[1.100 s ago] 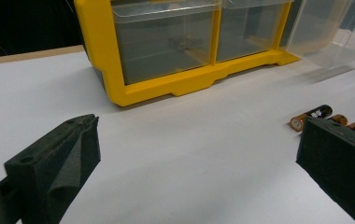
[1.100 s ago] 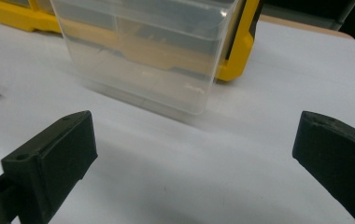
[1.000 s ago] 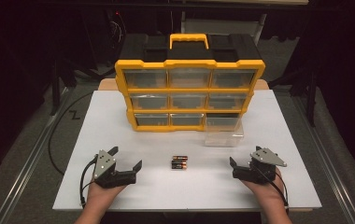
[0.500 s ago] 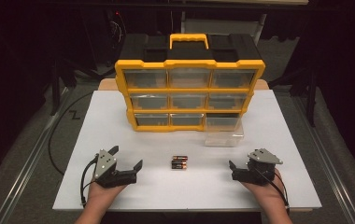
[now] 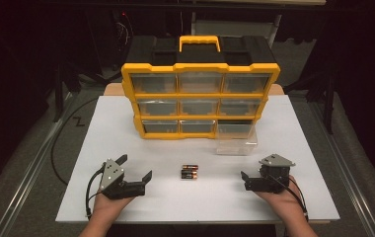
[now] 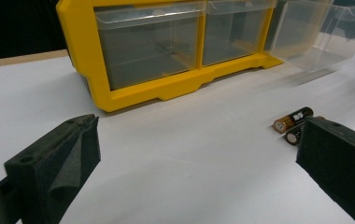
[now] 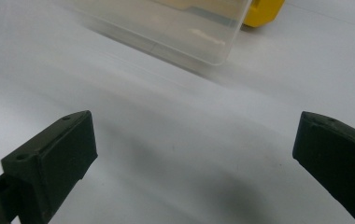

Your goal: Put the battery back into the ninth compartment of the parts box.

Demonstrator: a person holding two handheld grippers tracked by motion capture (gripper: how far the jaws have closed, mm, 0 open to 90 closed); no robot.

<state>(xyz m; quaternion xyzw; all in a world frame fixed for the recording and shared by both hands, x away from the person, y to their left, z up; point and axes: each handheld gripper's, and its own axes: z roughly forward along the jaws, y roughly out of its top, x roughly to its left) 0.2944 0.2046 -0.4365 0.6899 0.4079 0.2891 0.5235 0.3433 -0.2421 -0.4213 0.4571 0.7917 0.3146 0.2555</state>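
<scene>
Right now both sets of jaws stand wide open w/ nothing in them. The left gripper (image 5: 135, 177) sits at 8 o'clock on the tabletop (image 5: 126, 123), the right gripper (image 5: 245, 179) at 4 o'clock. The batteries (image 5: 189, 173) lie side by side at 6 o'clock, between the two, apart from each. The clear drawer (image 5: 236, 139) stands pulled out at the 5 o'clock corner of the yellow organizer (image 5: 200, 89). Risk, imo: round cells roll (smooth tabletop), so a skewed pinch could squirt one away or grab both. The light drawer could also slide if bumped.
</scene>
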